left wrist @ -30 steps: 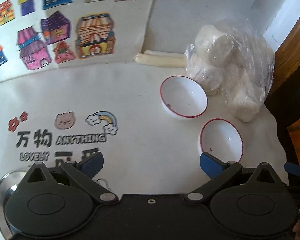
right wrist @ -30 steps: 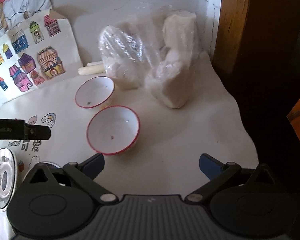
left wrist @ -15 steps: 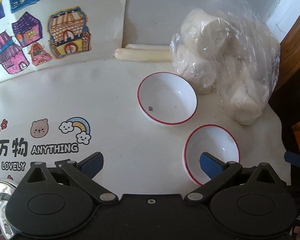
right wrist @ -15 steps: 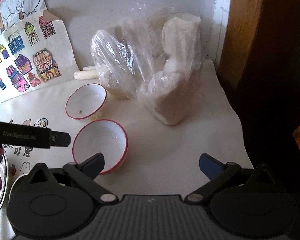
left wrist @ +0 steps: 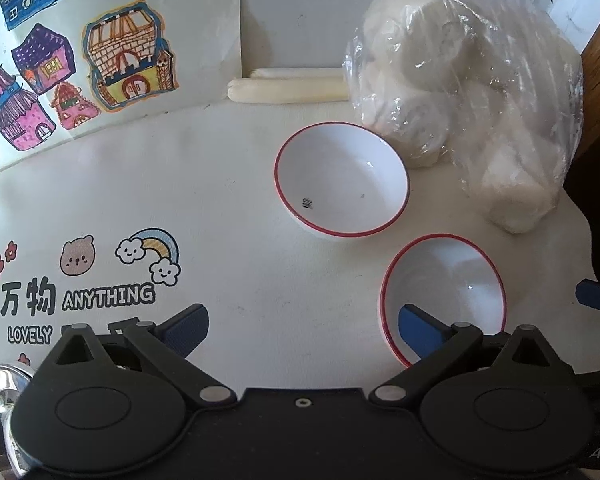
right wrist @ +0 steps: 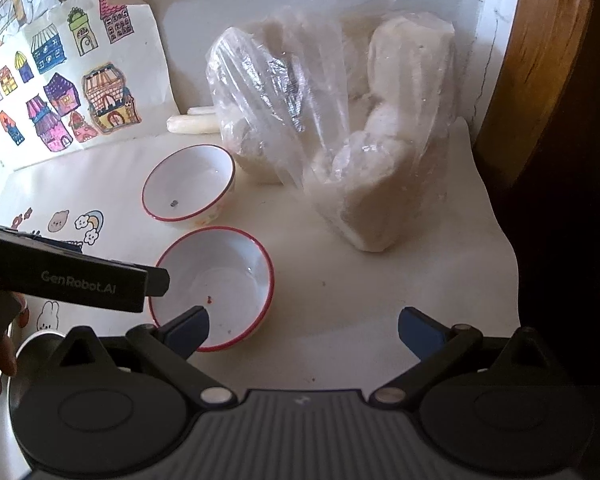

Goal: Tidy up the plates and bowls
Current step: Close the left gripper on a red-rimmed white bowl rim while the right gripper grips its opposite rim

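- My left fingers are spread wide and hold nothing; the right blue pad sits over the near bowl, though I cannot tell if it touches.
- My right fingers are also spread wide and empty, the left pad over that same near bowl.
- The far bowl stands upright on the desk, just beside the near one, apart from it.
- Both bowls are white with red rims.
- A clear bag of pale lumps sits behind them, close to the far bowl.
- A house drawing leans on the wall at left.
- A metal lid shows at the lower left edge.
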Demonstrator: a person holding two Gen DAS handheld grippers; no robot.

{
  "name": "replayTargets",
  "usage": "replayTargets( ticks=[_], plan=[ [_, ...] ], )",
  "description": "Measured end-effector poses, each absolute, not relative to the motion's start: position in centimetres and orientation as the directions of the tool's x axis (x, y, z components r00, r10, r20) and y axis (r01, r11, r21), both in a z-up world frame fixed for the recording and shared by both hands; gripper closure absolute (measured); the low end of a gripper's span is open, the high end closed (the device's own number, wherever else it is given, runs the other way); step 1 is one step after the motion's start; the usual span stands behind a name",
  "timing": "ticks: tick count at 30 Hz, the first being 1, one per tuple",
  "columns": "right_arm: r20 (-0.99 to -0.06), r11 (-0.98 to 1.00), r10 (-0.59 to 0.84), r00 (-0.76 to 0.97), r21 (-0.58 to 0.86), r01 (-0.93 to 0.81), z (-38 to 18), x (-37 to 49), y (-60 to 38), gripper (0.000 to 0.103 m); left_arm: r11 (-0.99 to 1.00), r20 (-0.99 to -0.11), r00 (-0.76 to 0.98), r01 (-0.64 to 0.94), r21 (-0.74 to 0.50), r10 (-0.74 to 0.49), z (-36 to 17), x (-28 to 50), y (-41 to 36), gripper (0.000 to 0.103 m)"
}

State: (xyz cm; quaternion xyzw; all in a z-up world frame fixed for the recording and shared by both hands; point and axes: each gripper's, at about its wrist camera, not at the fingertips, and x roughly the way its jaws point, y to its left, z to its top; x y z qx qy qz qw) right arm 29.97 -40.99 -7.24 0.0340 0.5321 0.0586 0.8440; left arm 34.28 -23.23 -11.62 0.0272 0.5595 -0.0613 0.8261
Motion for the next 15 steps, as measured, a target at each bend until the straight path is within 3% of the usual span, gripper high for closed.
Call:
replayTargets(
  ticks=[4, 9, 12, 15],
  plan=[
    [-0.895, 0.991, 0.136, 0.425, 0.12, -0.064, -7.4, 30.1, -41.1, 0.004, 0.99, -0.929, 0.365, 0.142, -0.01, -0.061, -11.6, 34.3, -23.4, 0.009],
    [-0.897, 0.99, 0.14, 0.42, 0.122, -0.07, -7.6, 30.3, -41.1, 0.015, 0.989, -0.93, 0.361, 0.15, -0.014, -0.068, -11.4, 34.1, -23.7, 0.017],
    [-0.899, 0.99, 0.143, 0.413, 0.124, -0.072, -7.8, 30.4, -40.9, 0.023, 0.986, -0.93, 0.359, 0.163, -0.02, -0.078, -11.3, 34.1, -24.0, 0.025],
    [-0.902, 0.989, 0.149, 0.404, 0.131, -0.072, -8.0, 30.3, -40.7, 0.03, 0.983, -0.931, 0.35, 0.18, -0.043, -0.105, -11.2, 34.1, -24.3, 0.04]
  ],
)
